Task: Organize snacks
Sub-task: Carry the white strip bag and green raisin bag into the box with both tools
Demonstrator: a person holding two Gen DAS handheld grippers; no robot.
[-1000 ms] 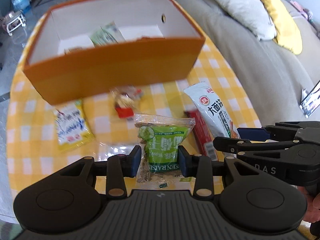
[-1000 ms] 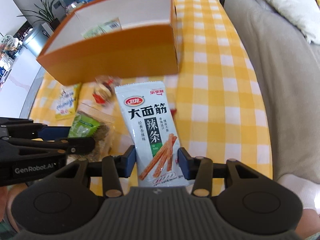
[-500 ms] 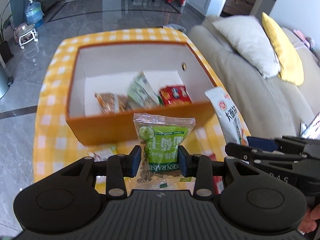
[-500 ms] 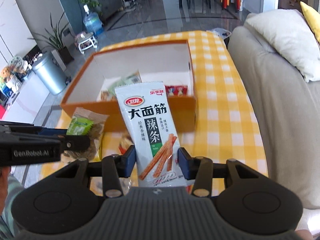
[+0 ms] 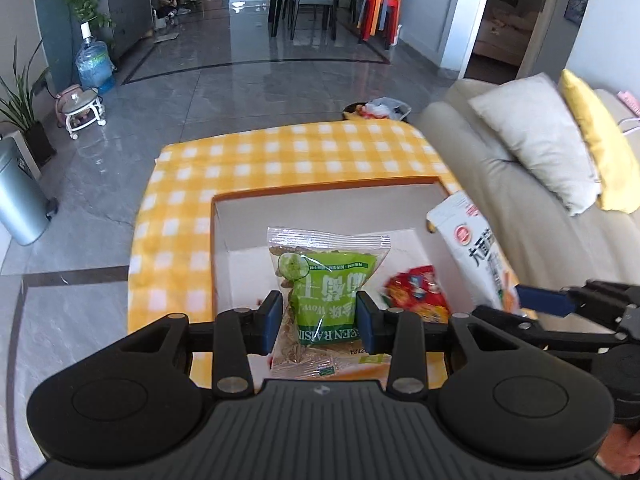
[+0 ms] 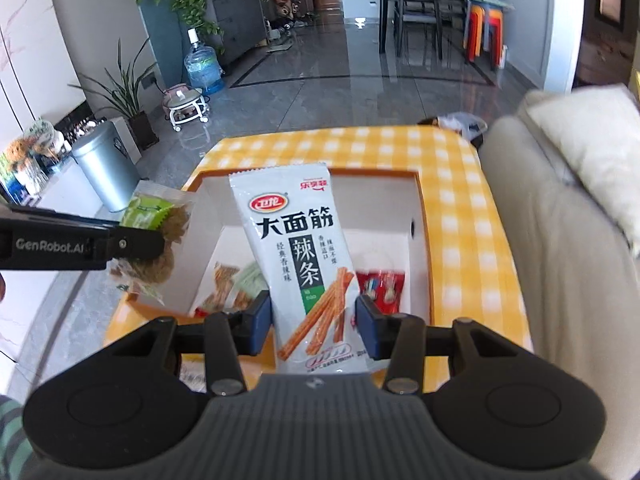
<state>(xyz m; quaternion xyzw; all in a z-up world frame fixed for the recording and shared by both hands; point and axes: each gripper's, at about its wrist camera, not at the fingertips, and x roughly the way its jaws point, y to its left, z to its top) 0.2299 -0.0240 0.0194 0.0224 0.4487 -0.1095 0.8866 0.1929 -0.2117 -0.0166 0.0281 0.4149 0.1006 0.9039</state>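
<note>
My left gripper (image 5: 318,316) is shut on a green raisin packet (image 5: 326,296) and holds it above the orange box (image 5: 320,190) with white inside walls. My right gripper (image 6: 316,320) is shut on a white spicy-strip packet (image 6: 298,256), also over the box (image 6: 424,248). The raisin packet shows at the left of the right wrist view (image 6: 160,236), and the white packet at the right of the left wrist view (image 5: 476,252). A red packet (image 5: 420,294) and brownish packets (image 6: 226,284) lie inside the box.
The box sits on a table with a yellow checked cloth (image 5: 280,160). A beige sofa with a white pillow (image 5: 532,136) and a yellow pillow (image 5: 600,140) is on the right. A metal bin (image 6: 104,164) stands on the floor at the left.
Both grippers have risen and moved forward with their packets, from low in front of the box to above its opening. The loose snacks on the cloth have dropped out of view.
</note>
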